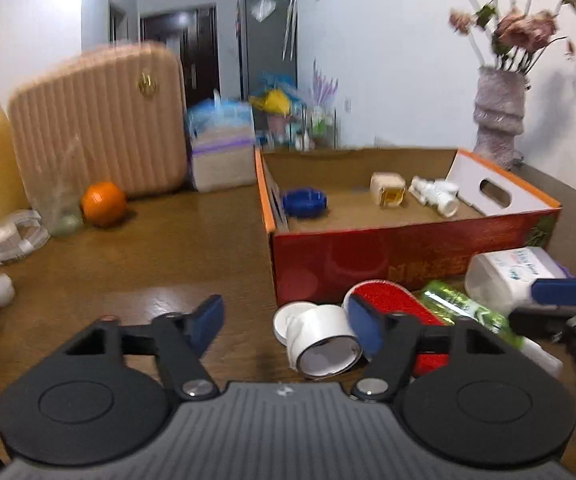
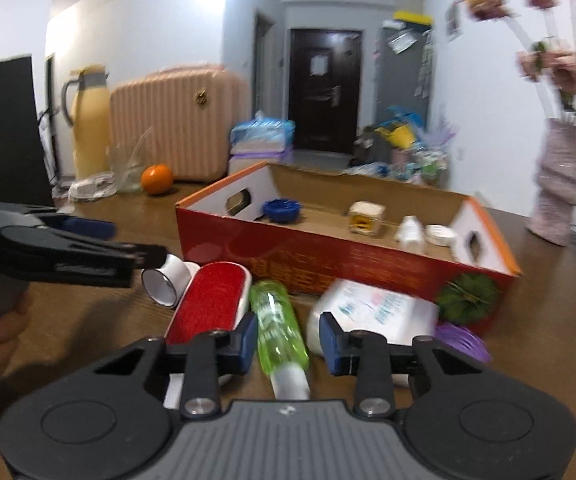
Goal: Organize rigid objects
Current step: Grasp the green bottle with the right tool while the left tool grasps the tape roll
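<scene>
A red cardboard box (image 1: 367,256) (image 2: 327,256) stands on the wooden table and holds a blue lid (image 1: 304,201), a small cream jar (image 1: 387,189) and a white bottle (image 1: 433,194). In front of it lie a white tape roll (image 1: 323,340) (image 2: 168,280), a red lint brush (image 2: 212,304), a green bottle (image 2: 278,328) and a white pack (image 2: 371,312). My left gripper (image 1: 286,324) is open, just left of the tape roll. My right gripper (image 2: 288,344) is open, its fingers on either side of the green bottle.
An orange (image 1: 103,203), a ribbed pink case (image 1: 100,120), a yellow jug (image 2: 88,120) and a clear glass (image 2: 128,172) stand at the table's back left. A vase of flowers (image 1: 497,112) stands at the back right. A purple lid (image 2: 463,340) lies by the box's corner.
</scene>
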